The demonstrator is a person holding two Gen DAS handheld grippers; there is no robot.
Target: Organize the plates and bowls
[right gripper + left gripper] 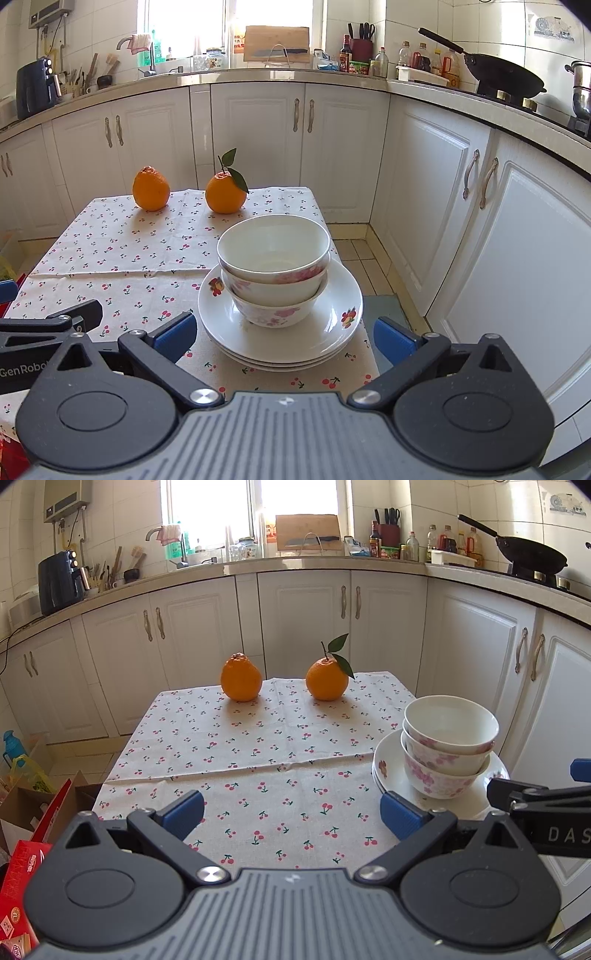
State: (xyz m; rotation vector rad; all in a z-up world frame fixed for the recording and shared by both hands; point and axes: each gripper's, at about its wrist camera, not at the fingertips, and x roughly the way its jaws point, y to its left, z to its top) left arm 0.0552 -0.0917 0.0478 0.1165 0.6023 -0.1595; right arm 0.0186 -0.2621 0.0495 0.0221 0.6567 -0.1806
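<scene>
Left tool (291,814) spread, empty; bowls (448,746) stacked on plates (391,775).

Bright daylight pours from the window (255,513) at top centre, blown out to white. Short soft shadows fall toward the camera. Fisheye bends the cabinets (461,206) at the edges; corners go dark.

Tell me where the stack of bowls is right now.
The stack of bowls sits nested on the stacked plates at the table's near right corner, ahead of the open right gripper and nearer than the two oranges.
</scene>
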